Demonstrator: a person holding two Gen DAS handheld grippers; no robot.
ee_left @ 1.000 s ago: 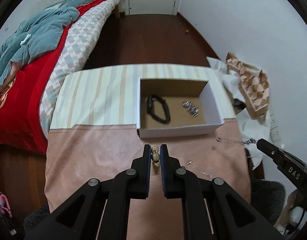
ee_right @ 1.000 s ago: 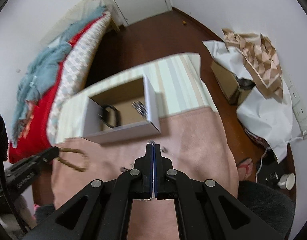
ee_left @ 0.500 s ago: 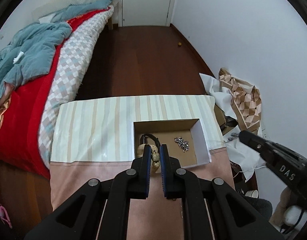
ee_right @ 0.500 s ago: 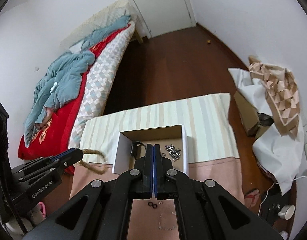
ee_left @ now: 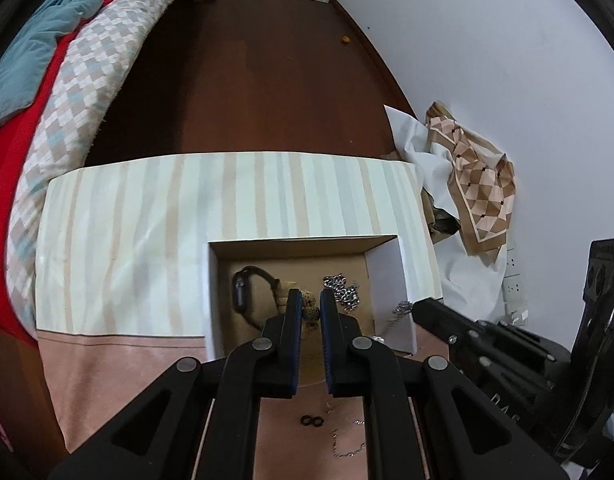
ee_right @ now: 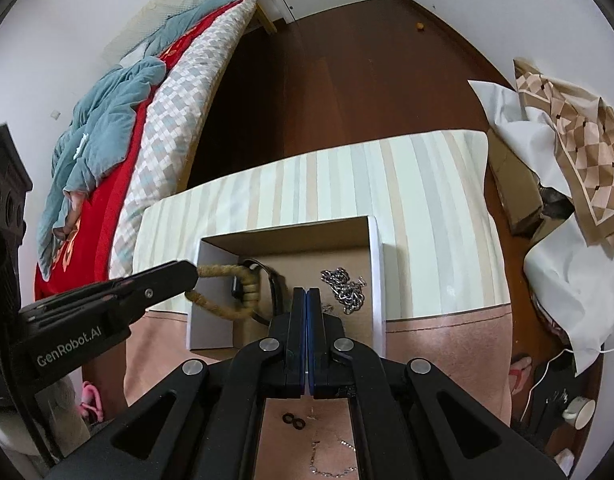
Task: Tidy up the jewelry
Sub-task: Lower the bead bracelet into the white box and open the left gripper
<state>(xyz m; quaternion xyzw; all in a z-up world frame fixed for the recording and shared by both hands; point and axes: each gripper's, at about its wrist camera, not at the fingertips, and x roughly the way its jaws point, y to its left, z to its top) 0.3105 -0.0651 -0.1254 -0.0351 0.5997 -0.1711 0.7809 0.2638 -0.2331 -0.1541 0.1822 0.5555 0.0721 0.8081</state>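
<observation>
The beaded bracelet (ee_left: 310, 307) is pinched in my left gripper (ee_left: 310, 308), jaws closed down to the width of its speckled beads, and it hangs over the open box (ee_left: 387, 272). From my right wrist view the same bracelet (ee_right: 231, 294) shows as a tan loop drooping from the left gripper (ee_right: 189, 278). Its long axis runs out sideways from the fingertips toward the box's middle, with the far end sagging down onto the box floor beside the black watch (ee_right: 247, 280). I judge I hold it by one end so that the rest can trail down and settle first, without tangling.

My right gripper (ee_right: 306, 300) has its jaws pressed together with no gap. In the left wrist view a thin silver chain (ee_left: 399, 312) dangles from the right gripper (ee_left: 421, 307) against the box's right wall, hanging nearly straight down (too fine to see between the pads themselves). It too sits above the box, I think for the same reason.

Inside lie the watch (ee_left: 243, 292) at left and a heap of silver chain links (ee_left: 341, 290) at right. On the pink cloth (ee_left: 119, 372) nearer me remain two small black rings (ee_left: 311, 421) and another fine chain (ee_left: 347, 446), well apart from the box.
</observation>
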